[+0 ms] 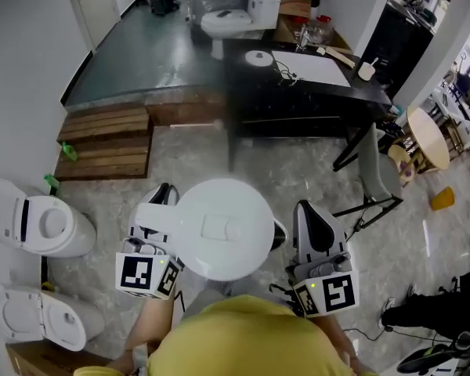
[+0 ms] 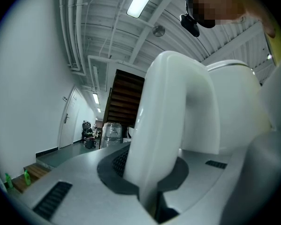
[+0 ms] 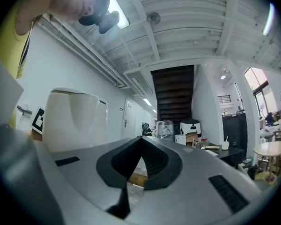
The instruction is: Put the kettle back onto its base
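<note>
A white kettle (image 1: 219, 229) hangs in the air in front of the person, over the marble floor. My left gripper (image 1: 161, 208) is shut on the kettle's handle (image 2: 173, 125), which stands upright between the jaws in the left gripper view, with the kettle's body (image 2: 239, 107) to its right. The right gripper (image 1: 307, 214) is level beside the kettle on its right, not touching it; its jaws meet with nothing in them (image 3: 141, 142). The kettle (image 3: 75, 121) shows at the left of the right gripper view. The round white kettle base (image 1: 258, 58) lies on the black table (image 1: 321, 92) ahead.
Two white toilets (image 1: 39, 225) (image 1: 31, 316) stand on the floor at the left, with wooden pallets (image 1: 106, 143) beyond them. A grey chair (image 1: 376, 171) is by the table's right end and a round wooden table (image 1: 427, 135) further right. Papers, a cup and jars lie on the black table.
</note>
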The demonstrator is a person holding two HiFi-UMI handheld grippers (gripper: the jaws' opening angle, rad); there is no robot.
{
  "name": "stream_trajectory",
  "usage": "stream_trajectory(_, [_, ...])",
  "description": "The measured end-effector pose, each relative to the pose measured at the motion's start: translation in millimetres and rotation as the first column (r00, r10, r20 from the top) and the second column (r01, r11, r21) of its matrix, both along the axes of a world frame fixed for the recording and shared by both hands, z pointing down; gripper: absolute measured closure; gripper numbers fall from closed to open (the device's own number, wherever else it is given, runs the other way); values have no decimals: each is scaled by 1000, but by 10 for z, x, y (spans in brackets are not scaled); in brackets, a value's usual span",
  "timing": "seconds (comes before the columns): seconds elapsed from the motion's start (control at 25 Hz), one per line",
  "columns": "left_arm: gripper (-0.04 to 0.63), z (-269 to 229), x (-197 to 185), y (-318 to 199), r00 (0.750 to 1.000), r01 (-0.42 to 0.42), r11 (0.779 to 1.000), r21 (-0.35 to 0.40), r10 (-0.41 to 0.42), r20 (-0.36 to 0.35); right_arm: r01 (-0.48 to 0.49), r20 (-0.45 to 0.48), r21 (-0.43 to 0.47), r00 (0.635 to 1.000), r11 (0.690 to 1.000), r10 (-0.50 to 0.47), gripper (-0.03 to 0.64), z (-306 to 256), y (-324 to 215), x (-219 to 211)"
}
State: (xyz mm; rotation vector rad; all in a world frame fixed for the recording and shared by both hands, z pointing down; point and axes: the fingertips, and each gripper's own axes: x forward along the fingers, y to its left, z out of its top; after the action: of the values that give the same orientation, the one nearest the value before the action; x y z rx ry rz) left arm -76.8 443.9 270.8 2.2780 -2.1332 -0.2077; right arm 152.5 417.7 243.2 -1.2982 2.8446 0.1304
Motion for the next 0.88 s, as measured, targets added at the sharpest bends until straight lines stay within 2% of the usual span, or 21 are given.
stream_trajectory(0.36, [554,70,-142,-652,1000,-6,1000,-24,6,-20,-10,-10,-19,1000,1000,10,603,73,-513,-106])
stream_trajectory(0.68, [554,24,-283,-1222,998,-59,998,-31,58,-10,-44,16,-38,999,998,45,603,67,-1037,-319])
stream_trajectory(0.88, [554,25,-425,-1605,995,-101,994,-30,100,-5,-61,25,-20,998,998,62,603,28,-1400,-508])
